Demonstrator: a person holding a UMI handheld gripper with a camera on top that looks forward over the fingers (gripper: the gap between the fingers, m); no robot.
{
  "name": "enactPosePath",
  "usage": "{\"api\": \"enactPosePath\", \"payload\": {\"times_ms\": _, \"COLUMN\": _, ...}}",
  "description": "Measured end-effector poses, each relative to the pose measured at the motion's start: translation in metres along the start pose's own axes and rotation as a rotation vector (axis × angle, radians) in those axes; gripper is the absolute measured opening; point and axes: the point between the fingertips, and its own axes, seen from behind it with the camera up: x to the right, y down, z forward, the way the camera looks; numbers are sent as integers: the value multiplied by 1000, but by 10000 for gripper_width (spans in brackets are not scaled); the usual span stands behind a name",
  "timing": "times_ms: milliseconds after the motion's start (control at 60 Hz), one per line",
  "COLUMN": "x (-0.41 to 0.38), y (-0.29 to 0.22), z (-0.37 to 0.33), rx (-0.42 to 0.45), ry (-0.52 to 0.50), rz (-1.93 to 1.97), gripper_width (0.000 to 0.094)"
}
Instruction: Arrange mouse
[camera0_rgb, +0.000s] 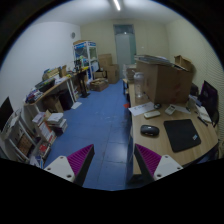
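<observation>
The gripper hangs with fingers apart, holding nothing; a rounded dark mouse lies on the wooden desk beside a flat black rectangular mat.

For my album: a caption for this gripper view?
Open tool held above blue floor, beside a desk with mouse and black mousepad.

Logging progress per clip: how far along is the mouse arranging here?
Nothing looks done yet. The mouse lies on the wooden desk, just off the black mouse pad, untouched. In hand: the gripper is held well back from the desk, open and empty, its fingers pointing over the blue floor. Left: approach the desk, grasp the mouse and place it, presumably onto the pad.
</observation>
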Motion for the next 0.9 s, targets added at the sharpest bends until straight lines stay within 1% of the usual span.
{"api": "enactPosePath", "payload": {"times_ms": 133, "x": 33, "y": -1, "z": 2, "rx": -7, "ry": 35, "rz": 5, "gripper_width": 835}}
{"api": "enactPosePath", "payload": {"times_ms": 233, "x": 57, "y": 4, "z": 18, "rx": -15, "ry": 54, "rz": 1, "gripper_width": 836}}
{"api": "enactPosePath", "payload": {"times_ms": 267, "x": 83, "y": 5, "z": 28, "rx": -16, "ry": 56, "rz": -4, "gripper_width": 839}}
{"api": "enactPosePath", "payload": {"times_ms": 400, "x": 133, "y": 15, "z": 63, "rx": -25, "ry": 90, "rz": -23, "gripper_width": 837}}
{"api": "enactPosePath", "payload": {"times_ms": 467, "x": 160, "y": 16, "z": 85, "rx": -10, "ry": 96, "rz": -60, "gripper_width": 835}}
{"api": "enactPosePath", "payload": {"times_ms": 483, "x": 178, "y": 16, "z": 94, "rx": -10, "ry": 93, "rz": -72, "gripper_width": 837}}
{"api": "enactPosePath", "payload": {"times_ms": 533, "x": 195, "y": 22, "z": 113, "rx": -22, "ry": 89, "rz": -102, "gripper_width": 834}}
{"api": "enactPosePath", "payload": {"times_ms": 583, "x": 195, "y": 27, "z": 128, "rx": -27, "ry": 78, "rz": -124, "gripper_width": 840}}
{"api": "enactPosePath", "payload": {"times_ms": 650, "x": 215, "y": 31, "z": 153, "rx": -39, "ry": 61, "rz": -140, "gripper_width": 832}}
{"api": "enactPosePath", "payload": {"times_ms": 767, "x": 219, "y": 37, "z": 183, "rx": -56, "ry": 30, "rz": -148, "gripper_width": 835}}
{"api": "enactPosePath", "payload": {"times_ms": 800, "x": 221, "y": 38, "z": 192, "rx": -56, "ry": 14, "rz": -150, "gripper_width": 848}}
{"api": "enactPosePath", "payload": {"times_ms": 817, "x": 219, "y": 33, "z": 196, "rx": -39, "ry": 3, "rz": -142, "gripper_width": 835}}
{"api": "enactPosePath", "payload": {"times_ms": 900, "x": 217, "y": 25, "z": 212, "rx": -33, "ry": -27, "rz": -124, "gripper_width": 831}}
